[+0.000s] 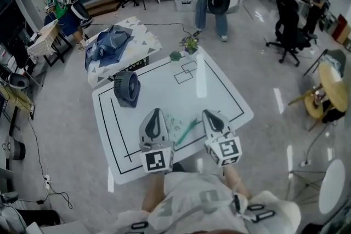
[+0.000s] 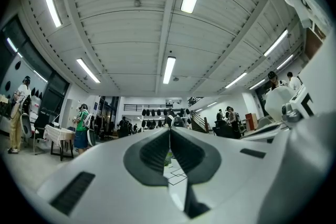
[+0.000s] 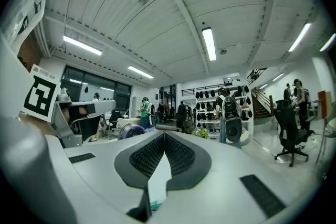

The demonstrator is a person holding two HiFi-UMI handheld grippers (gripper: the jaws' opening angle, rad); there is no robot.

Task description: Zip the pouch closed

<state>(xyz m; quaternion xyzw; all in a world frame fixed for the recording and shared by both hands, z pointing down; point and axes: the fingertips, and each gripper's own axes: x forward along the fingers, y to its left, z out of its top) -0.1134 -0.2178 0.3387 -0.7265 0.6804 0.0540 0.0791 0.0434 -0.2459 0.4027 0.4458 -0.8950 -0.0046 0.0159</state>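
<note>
Above table (image 1: 219, 90): grippers (image 1: 156, 112) (image 1: 210, 113) closed, empty

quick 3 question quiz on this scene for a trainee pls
1. True or false: the left gripper and the right gripper both have their fingers shut, with nothing between them.
2. Where does the clear pouch with a green zip lie?
A. on the floor
B. on the white table with black lines, between the two grippers in the head view
C. held in the right gripper
3. Which dark thing stands on the table beyond the left gripper?

Key: 1 true; 2 B; 3 the dark grey round fan.
</note>
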